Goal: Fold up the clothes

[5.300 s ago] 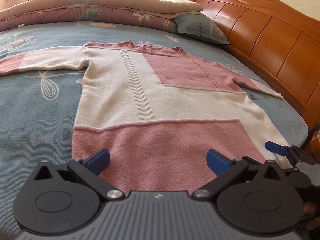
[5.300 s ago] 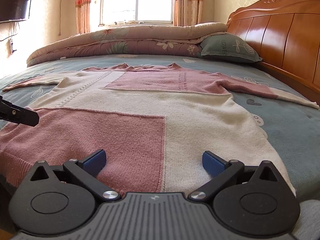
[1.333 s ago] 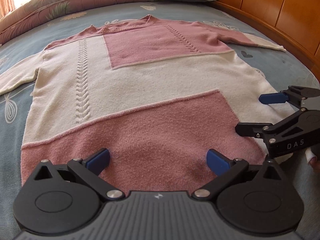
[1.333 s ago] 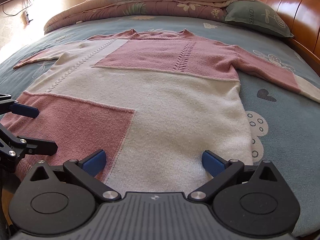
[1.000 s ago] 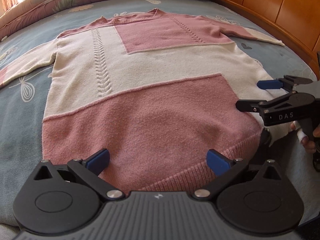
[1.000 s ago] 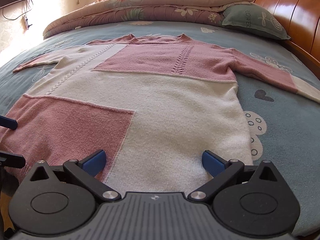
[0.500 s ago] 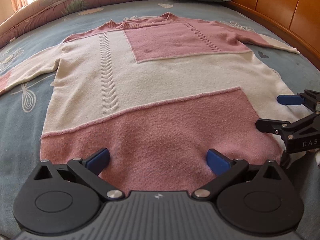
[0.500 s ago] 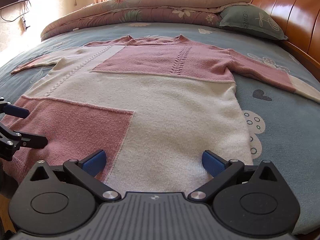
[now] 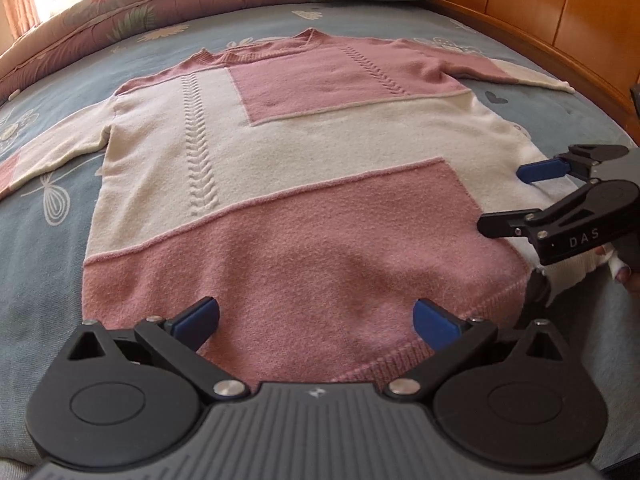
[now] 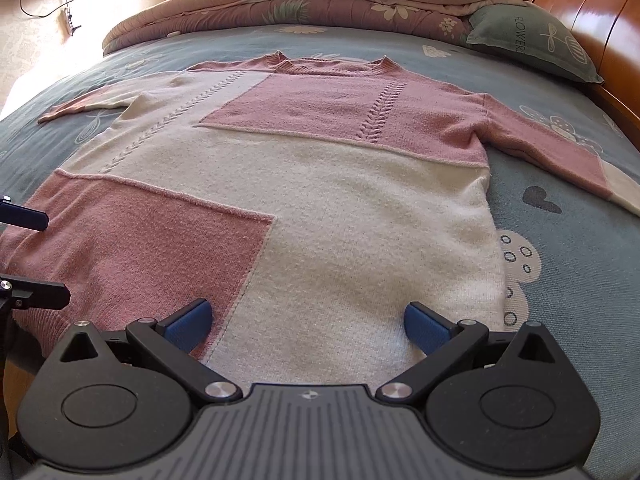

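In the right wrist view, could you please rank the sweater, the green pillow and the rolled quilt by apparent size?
1. sweater, largest by far, though nearness to the camera inflates it.
2. rolled quilt.
3. green pillow, smallest.

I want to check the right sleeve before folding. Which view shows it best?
The right wrist view: the sweater's pink right sleeve lies in full with its cream cuff. The left wrist view shows it small and far.

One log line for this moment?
sweater flat on bed | left gripper open at hem | right gripper open at hem
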The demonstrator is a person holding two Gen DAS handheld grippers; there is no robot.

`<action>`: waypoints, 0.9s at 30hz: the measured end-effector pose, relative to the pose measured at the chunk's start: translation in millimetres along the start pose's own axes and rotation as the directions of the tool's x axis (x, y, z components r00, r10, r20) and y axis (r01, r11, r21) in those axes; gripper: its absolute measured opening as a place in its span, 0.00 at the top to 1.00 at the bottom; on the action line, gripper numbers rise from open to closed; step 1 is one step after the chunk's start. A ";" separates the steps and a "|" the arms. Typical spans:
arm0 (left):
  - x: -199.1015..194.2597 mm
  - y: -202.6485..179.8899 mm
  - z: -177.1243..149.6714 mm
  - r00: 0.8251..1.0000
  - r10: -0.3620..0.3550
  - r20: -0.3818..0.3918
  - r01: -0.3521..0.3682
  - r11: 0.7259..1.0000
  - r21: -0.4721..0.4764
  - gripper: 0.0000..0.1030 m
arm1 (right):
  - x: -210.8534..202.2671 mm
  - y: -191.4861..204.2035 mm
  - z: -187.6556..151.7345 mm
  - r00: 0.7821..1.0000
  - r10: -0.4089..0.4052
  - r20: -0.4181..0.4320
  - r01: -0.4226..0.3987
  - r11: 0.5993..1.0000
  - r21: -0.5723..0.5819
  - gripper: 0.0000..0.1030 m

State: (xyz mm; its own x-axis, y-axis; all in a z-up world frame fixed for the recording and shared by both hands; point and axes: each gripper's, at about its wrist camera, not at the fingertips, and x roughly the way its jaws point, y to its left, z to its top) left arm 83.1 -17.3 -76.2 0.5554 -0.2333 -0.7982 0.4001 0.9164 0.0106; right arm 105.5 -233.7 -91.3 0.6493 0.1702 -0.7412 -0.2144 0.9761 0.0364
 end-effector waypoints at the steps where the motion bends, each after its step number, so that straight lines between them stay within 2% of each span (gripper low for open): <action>1: 1.1 -5.1 0.2 1.000 -0.006 -0.003 0.006 1.000 0.021 0.01 | -0.3 0.4 -0.8 1.000 -0.004 0.005 0.004 1.000 0.003 0.00; 6: 6.0 -16.8 11.0 0.999 -0.032 0.030 0.030 0.998 0.056 0.01 | -2.0 2.6 -4.4 0.999 -0.023 0.025 0.023 1.000 0.017 0.00; 8: 16.2 -19.3 15.2 1.000 -0.013 -0.014 0.014 0.997 0.077 0.00 | -2.1 3.7 -2.1 0.999 -0.033 0.009 0.033 0.999 0.020 0.00; 10: 17.8 -17.5 18.2 0.999 -0.025 -0.032 0.027 0.997 0.078 0.01 | -3.5 4.0 2.0 0.999 -0.035 -0.028 0.035 0.999 0.013 0.00; 12: 12.8 -13.6 20.3 0.999 -0.031 -0.028 0.034 0.995 0.090 0.01 | -8.3 3.1 1.6 0.999 -0.029 -0.039 0.028 1.000 -0.010 0.00; 14: 3.9 -5.1 21.8 1.000 -0.008 -0.001 0.008 0.995 0.096 0.01 | -15.1 2.1 -2.8 0.999 -0.021 -0.035 0.020 0.999 -0.040 0.00; 17: -7.8 12.4 23.5 1.000 0.009 0.020 -0.010 0.998 0.060 0.01 | -24.9 1.7 -8.4 1.000 -0.022 -0.017 0.021 0.997 -0.068 0.00; 19: -12.1 18.2 21.3 1.000 0.013 0.018 -0.014 0.998 0.055 0.01 | -30.4 7.8 -10.8 1.000 0.000 -0.011 -0.001 0.991 -0.134 0.00; 22: -15.4 20.6 15.0 1.000 0.023 0.006 -0.023 0.998 0.063 0.01 | -35.7 22.6 -15.9 1.000 0.025 -0.012 -0.028 0.962 -0.273 0.00; 26: -19.0 20.5 3.5 1.000 0.012 0.005 -0.012 0.999 0.045 0.01 | -33.4 42.0 -26.2 0.995 0.054 -0.087 -0.088 0.886 -0.455 0.00; 27: -20.0 21.0 1.5 1.000 0.006 0.008 -0.006 0.999 0.034 0.01 | -32.2 46.7 -29.4 0.995 0.041 -0.091 -0.081 0.863 -0.499 0.00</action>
State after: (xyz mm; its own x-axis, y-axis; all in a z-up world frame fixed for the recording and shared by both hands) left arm 81.5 6.1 -59.1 0.5632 -0.2305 -0.7935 0.4214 0.9062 0.0358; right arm 53.2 -197.6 -85.4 0.5710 0.1969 -0.7970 -0.6018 0.7607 -0.2433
